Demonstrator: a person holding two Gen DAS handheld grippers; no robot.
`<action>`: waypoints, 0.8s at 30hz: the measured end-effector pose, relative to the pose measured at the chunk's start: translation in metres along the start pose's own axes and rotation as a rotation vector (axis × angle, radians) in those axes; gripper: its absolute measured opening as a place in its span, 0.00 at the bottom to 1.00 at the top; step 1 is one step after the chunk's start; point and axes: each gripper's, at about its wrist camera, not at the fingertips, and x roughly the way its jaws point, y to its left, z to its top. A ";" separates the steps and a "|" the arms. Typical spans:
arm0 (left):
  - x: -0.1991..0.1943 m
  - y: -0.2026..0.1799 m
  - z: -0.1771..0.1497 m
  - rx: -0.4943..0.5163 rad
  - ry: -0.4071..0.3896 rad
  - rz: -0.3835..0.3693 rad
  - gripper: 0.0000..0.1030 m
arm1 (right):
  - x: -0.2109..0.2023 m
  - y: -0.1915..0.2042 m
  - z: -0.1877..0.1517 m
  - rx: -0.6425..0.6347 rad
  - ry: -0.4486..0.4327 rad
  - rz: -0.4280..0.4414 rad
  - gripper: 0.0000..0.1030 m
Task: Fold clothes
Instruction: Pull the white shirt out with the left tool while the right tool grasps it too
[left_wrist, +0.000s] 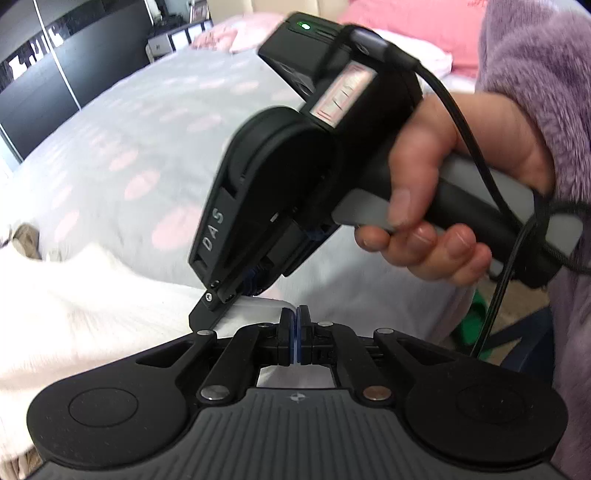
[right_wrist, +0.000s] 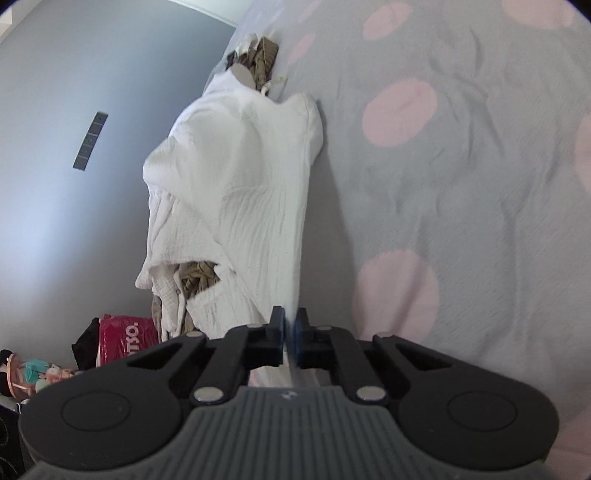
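Observation:
A white crinkled garment (right_wrist: 236, 192) lies in a long heap on the grey bedspread with pink dots (right_wrist: 461, 177). My right gripper (right_wrist: 290, 332) is shut on the near edge of this white garment, a thin layer between its pads. In the left wrist view the garment (left_wrist: 92, 314) spreads at the lower left, and my left gripper (left_wrist: 295, 328) is shut on its white edge. The right gripper's body (left_wrist: 266, 177), held by a hand, sits just beyond the left fingertips, its tip touching the same edge.
Olive and beige clothes (right_wrist: 264, 59) lie past the white garment and under it (right_wrist: 197, 282). A red package (right_wrist: 127, 341) and toys (right_wrist: 37, 373) sit below the bed's side. Pink pillows (left_wrist: 417, 26) lie at the head of the bed. A dark wardrobe (left_wrist: 55, 81) stands beyond.

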 end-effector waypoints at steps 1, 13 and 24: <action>-0.002 0.000 0.005 0.000 -0.015 -0.006 0.00 | -0.009 0.001 0.002 -0.007 -0.017 -0.012 0.05; -0.002 -0.020 0.096 -0.059 -0.169 -0.217 0.00 | -0.136 0.001 0.021 -0.089 -0.170 -0.170 0.04; 0.043 -0.080 0.144 -0.047 -0.158 -0.381 0.00 | -0.226 -0.051 0.003 -0.073 -0.150 -0.316 0.05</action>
